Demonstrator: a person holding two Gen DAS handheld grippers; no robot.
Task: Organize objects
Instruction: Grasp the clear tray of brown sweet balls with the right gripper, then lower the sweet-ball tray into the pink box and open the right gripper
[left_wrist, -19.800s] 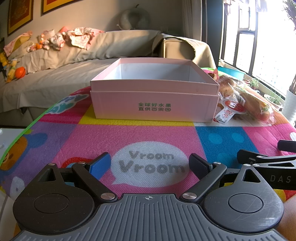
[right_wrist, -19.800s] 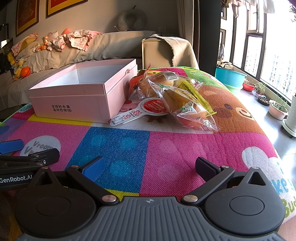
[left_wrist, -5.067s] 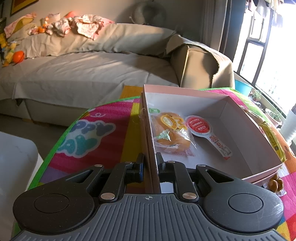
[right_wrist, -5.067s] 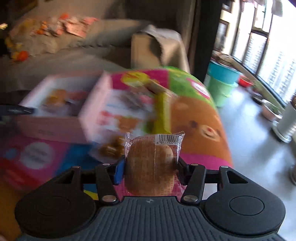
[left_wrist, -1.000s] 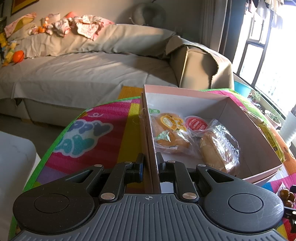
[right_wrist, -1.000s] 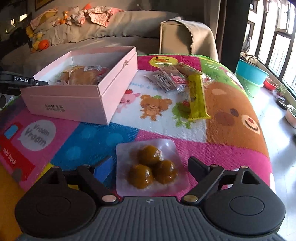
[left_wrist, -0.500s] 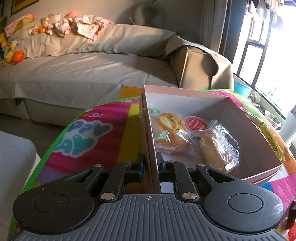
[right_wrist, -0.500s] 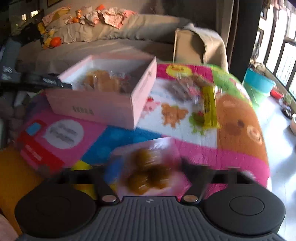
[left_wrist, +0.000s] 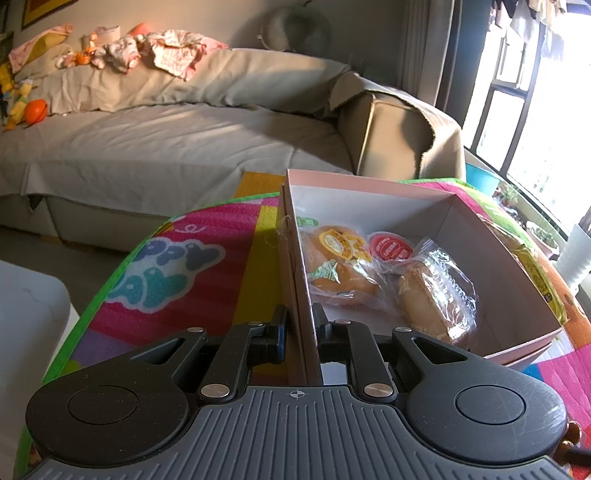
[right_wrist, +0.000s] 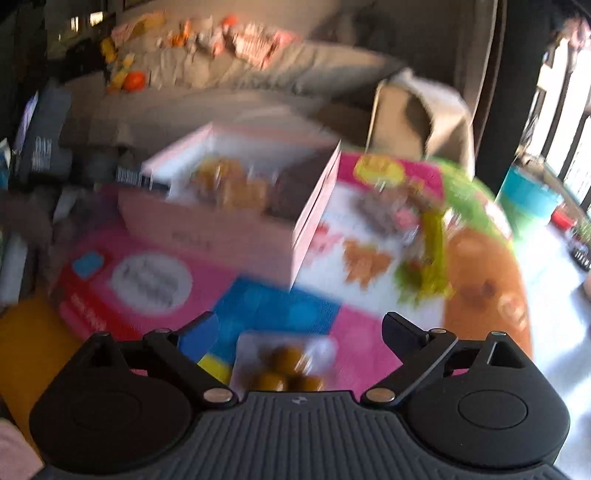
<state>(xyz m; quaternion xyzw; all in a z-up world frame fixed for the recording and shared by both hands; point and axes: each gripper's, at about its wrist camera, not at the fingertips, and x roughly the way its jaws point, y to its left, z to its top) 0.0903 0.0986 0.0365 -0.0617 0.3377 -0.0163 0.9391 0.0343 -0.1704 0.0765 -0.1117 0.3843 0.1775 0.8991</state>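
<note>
My left gripper (left_wrist: 299, 317) is shut on the near left wall of the pink box (left_wrist: 369, 188). Inside the box lie a wrapped yellow bun (left_wrist: 340, 266), a wrapped bread roll (left_wrist: 432, 299) and a red-lidded cup (left_wrist: 389, 249). The right wrist view is blurred. There my right gripper (right_wrist: 301, 326) has its jaws opening wide. A clear pack of brown balls (right_wrist: 284, 363) sits low between them, close to the palm, with neither pad touching it. The pink box (right_wrist: 221, 225) stands beyond it to the left.
A colourful play mat (right_wrist: 288, 306) covers the table. On it, right of the box, lie a yellow bar (right_wrist: 432, 236) and a dark snack pack (right_wrist: 380, 214). A grey sofa (left_wrist: 166, 140) stands behind, and a teal tub (right_wrist: 528, 199) is on the floor at right.
The right gripper's jaws narrowed toward the pack of brown balls, then spread wide again, and the view rose and shifted. The left gripper and the box have not moved.
</note>
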